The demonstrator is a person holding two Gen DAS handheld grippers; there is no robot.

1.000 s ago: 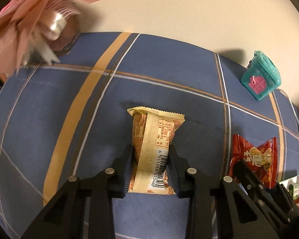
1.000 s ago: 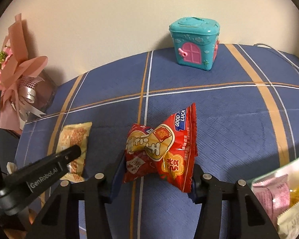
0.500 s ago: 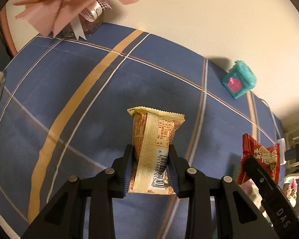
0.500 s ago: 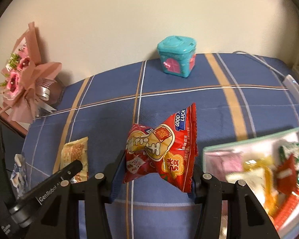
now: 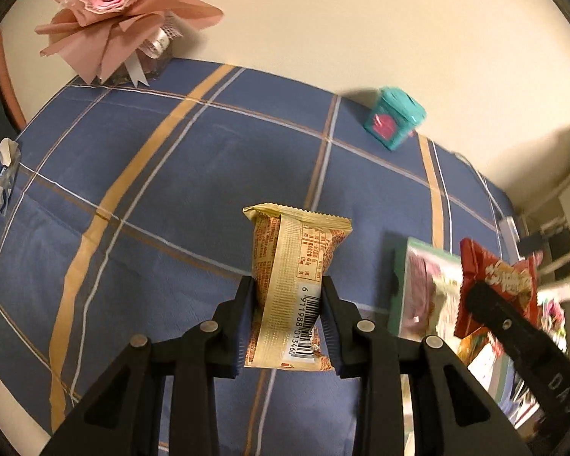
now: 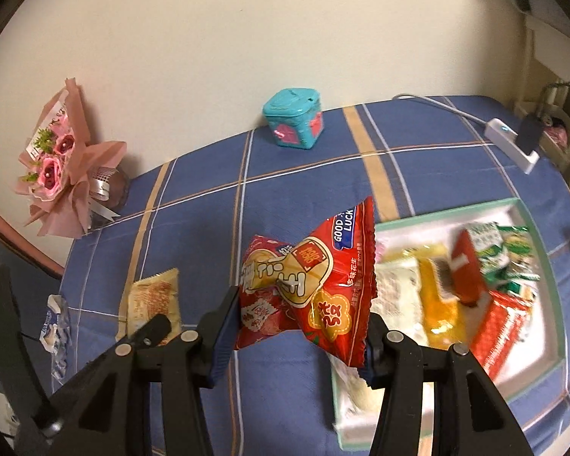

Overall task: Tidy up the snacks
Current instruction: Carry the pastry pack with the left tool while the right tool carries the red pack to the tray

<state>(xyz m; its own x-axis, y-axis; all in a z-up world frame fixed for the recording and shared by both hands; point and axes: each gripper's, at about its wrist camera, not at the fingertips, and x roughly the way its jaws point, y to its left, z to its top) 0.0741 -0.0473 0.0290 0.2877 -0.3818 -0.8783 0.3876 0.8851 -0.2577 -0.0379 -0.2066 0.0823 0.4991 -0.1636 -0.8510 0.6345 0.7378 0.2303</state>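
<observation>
We see the left hand-held gripper [image 5: 288, 317] clamped on a beige snack pack [image 5: 292, 288], barcode side up, held clear above the blue plaid table [image 5: 171, 197]. In the right wrist view the same pack [image 6: 154, 302] shows at lower left, pinched at the tip of the left gripper.

The right hand-held gripper [image 6: 298, 332] is closed on a red peanut bag [image 6: 307, 285], its pads pressing both sides so the bag bulges between them. That bag hangs above the table just left of a white tray [image 6: 535, 228] with a green rim, which holds a jumble of yellow, red and green snacks. From the left wrist the red bag [image 5: 494, 281] appears at right, over the tray [image 5: 401, 277].

A teal box [image 6: 294, 117] stands by the wall, a pink bouquet [image 6: 60, 167] at the table's far left, and a crumpled blue-and-white wrapper [image 6: 55, 328] near the left edge.
</observation>
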